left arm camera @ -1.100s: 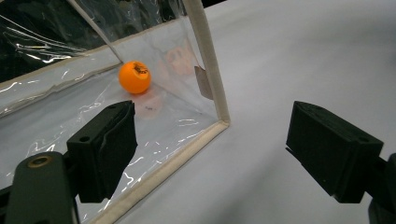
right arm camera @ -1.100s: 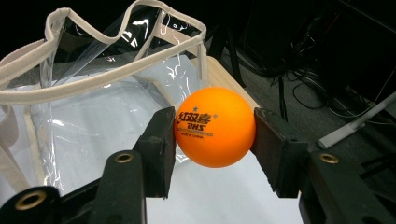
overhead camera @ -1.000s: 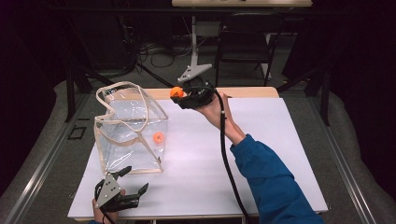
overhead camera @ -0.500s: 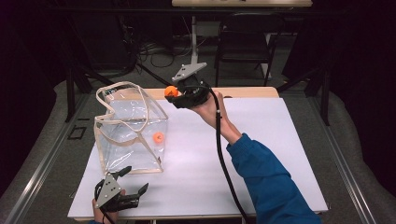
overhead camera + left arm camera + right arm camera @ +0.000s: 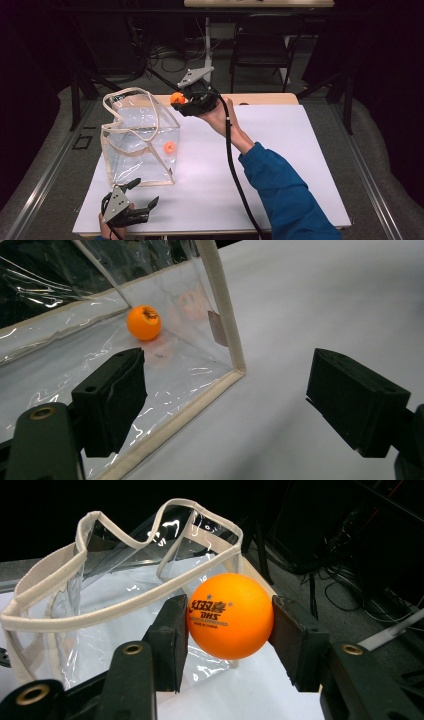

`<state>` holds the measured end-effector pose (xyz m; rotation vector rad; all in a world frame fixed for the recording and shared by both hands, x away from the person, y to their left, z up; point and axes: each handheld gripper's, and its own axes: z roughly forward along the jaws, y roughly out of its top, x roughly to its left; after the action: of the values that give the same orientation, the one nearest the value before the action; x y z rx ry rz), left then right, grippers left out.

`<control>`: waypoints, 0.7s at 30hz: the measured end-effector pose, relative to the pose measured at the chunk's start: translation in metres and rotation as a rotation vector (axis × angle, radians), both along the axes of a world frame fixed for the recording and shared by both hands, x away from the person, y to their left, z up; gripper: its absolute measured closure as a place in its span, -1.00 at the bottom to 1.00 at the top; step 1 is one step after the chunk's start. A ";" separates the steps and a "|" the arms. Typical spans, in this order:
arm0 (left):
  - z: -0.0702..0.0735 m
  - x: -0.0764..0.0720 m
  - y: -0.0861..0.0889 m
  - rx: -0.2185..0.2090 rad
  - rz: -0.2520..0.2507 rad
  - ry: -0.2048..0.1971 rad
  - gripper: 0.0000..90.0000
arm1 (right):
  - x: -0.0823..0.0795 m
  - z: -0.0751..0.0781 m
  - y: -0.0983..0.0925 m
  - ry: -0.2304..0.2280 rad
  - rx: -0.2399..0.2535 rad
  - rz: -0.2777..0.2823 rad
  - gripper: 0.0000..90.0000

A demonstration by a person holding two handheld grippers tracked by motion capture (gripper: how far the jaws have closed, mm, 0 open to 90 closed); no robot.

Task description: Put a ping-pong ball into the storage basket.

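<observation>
My right gripper is shut on an orange ping-pong ball, held in the air beside the top right corner of a clear plastic bag with cream trim and handles. The held ball hangs just right of the bag's open mouth. A second orange ball lies inside the bag on its floor, also seen as the second ball through the bag's wall. My left gripper rests open near the table's front left corner, just in front of the bag, with nothing between its pads.
The bag stands on a white table top. A wooden strip runs along the far edge. Beyond it are a dark chair, cables on the floor and black stands. The person's blue sleeve crosses the right front.
The right gripper with its ball has drifted slightly left, toward the bag's opening. The left gripper has stayed where it was.
</observation>
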<state>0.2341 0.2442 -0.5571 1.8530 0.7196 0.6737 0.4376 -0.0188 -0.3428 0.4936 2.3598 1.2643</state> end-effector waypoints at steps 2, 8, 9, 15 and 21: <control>0.000 0.000 0.000 -0.002 0.001 0.001 -0.64 | -0.001 0.000 0.002 -0.001 -0.001 0.001 0.12; 0.000 0.000 0.000 0.000 0.000 0.000 -0.64 | -0.001 0.002 0.008 -0.002 -0.001 0.009 0.12; 0.000 0.000 0.000 -0.003 0.001 0.001 -0.64 | -0.001 0.003 0.008 -0.005 0.001 0.013 0.12; 0.000 0.000 0.000 -0.001 -0.001 0.001 -0.64 | -0.001 0.004 0.013 -0.006 0.009 0.021 0.12; 0.000 0.000 0.000 0.001 -0.001 -0.001 -0.64 | -0.003 0.004 0.019 -0.010 0.004 0.031 0.12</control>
<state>0.2337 0.2444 -0.5570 1.8537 0.7176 0.6750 0.4350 0.0005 -0.3384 0.4525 2.3662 1.2832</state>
